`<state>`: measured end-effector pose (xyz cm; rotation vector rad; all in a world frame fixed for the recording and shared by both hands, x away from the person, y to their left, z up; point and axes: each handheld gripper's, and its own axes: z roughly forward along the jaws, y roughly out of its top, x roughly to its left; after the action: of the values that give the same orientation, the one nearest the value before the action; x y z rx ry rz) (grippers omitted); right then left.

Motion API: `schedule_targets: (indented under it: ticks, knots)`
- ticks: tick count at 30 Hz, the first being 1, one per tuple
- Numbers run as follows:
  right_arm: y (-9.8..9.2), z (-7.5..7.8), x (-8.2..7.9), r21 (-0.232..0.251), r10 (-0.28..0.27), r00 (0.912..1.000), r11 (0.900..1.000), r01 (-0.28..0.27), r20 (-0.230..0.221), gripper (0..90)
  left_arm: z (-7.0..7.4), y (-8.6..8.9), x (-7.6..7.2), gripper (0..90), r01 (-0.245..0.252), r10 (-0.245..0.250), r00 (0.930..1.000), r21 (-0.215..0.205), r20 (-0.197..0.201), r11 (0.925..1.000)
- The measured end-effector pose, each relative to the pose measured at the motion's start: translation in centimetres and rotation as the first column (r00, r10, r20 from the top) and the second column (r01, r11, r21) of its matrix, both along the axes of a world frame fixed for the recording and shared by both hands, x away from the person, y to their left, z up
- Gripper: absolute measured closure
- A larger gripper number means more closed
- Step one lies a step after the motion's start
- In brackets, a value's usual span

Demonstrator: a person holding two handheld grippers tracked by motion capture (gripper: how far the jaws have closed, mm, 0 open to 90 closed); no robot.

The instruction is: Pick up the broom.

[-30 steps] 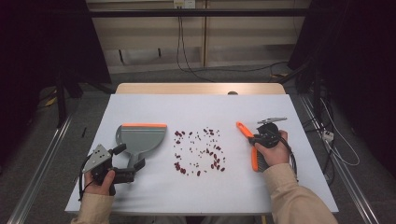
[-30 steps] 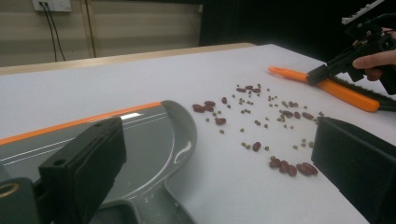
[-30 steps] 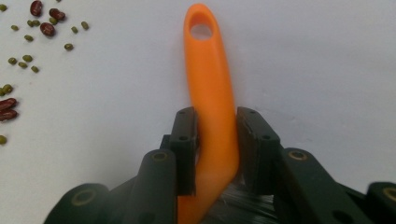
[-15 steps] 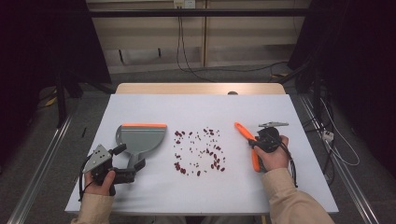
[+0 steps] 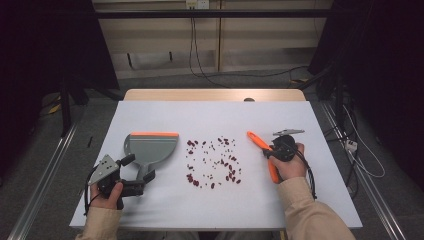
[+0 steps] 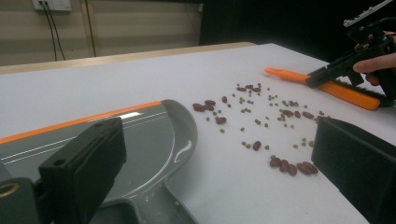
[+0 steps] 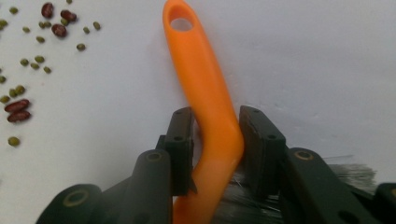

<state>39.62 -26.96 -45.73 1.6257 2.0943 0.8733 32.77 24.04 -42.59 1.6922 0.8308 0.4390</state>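
Note:
A grey dustpan (image 5: 152,147) with an orange lip lies left of centre, and red and green beans (image 5: 215,160) are scattered mid-table. My left gripper (image 5: 139,167) stands open at the pan's handle end, its wide jaws on either side of the handle without pressing it; the pan (image 6: 140,135) and beans (image 6: 261,116) lie ahead of it. My right gripper (image 5: 267,152) is shut on the orange brush (image 5: 259,141), which lies on the table right of the beans. Its jaws have just been opening slightly, with the handle (image 7: 201,79) still snug between the pads and bristles showing behind them.
The white table top (image 5: 215,115) reaches a wooden strip at the far edge. Cables and metal rails run along the floor on both sides. Bare table lies behind the beans and toward the front edge.
The brush's handle tip has swung slightly left with the right gripper, which shifted only a little. The left hand and the dustpan have stayed put.

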Motion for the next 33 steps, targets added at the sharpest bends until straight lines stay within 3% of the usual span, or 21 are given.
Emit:
schedule_targets:
  ticks: [5, 9, 13, 15, 19, 25, 26, 33]
  knots:
    - [-0.1, -0.2, -0.2, 0.012, -0.002, 0.9998, 1.000, 0.002, 0.020, 66.9, 0.1, -0.3, 0.0, 2.9, 0.010, -0.010, 0.9999, 0.001, 0.002, 0.9999]
    - [0.0, 0.0, 0.1, 0.013, -0.007, 0.9999, 1.000, 0.007, -0.009, 67.3, 0.0, -0.3, 0.0, 2.9, 0.014, -0.014, 0.9999, 0.003, 0.000, 0.9999]
    - [0.0, 0.0, 0.1, 0.003, -0.003, 1.0000, 1.000, 0.003, 0.000, 67.7, 0.1, -0.1, 0.0, 2.9, -0.001, 0.001, 1.0000, -0.004, 0.005, 1.0000]
    - [-0.2, 0.1, 0.2, 0.021, -0.004, 1.0000, 1.000, 0.004, -0.008, 68.3, 0.2, 0.0, -0.1, 2.9, -0.001, 0.001, 1.0000, -0.004, 0.007, 1.0000]
    - [-0.2, 0.4, 0.4, 0.012, 0.006, 0.9997, 1.000, -0.006, -0.025, 69.1, 0.2, 0.1, -0.2, 2.9, -0.005, 0.005, 1.0000, -0.005, 0.007, 1.0000]
    - [-0.6, 1.2, 0.4, 0.068, 0.003, 1.0000, 0.998, -0.004, 0.008, 72.7, 0.2, 0.4, -0.2, 2.9, -0.011, 0.011, 0.9999, -0.004, 0.007, 0.9999]
    - [-0.6, 1.3, 0.5, 0.046, 0.006, 1.0000, 0.999, -0.006, -0.003, 72.7, 0.2, 0.3, -0.2, 2.9, -0.012, 0.012, 0.9999, -0.004, 0.005, 0.9999]
    - [-0.5, 1.1, 0.8, 0.023, 0.023, 0.9995, 0.999, -0.023, -0.021, 71.9, 0.2, 0.1, -0.2, 2.9, -0.005, 0.005, 1.0000, -0.003, 0.006, 1.0000]
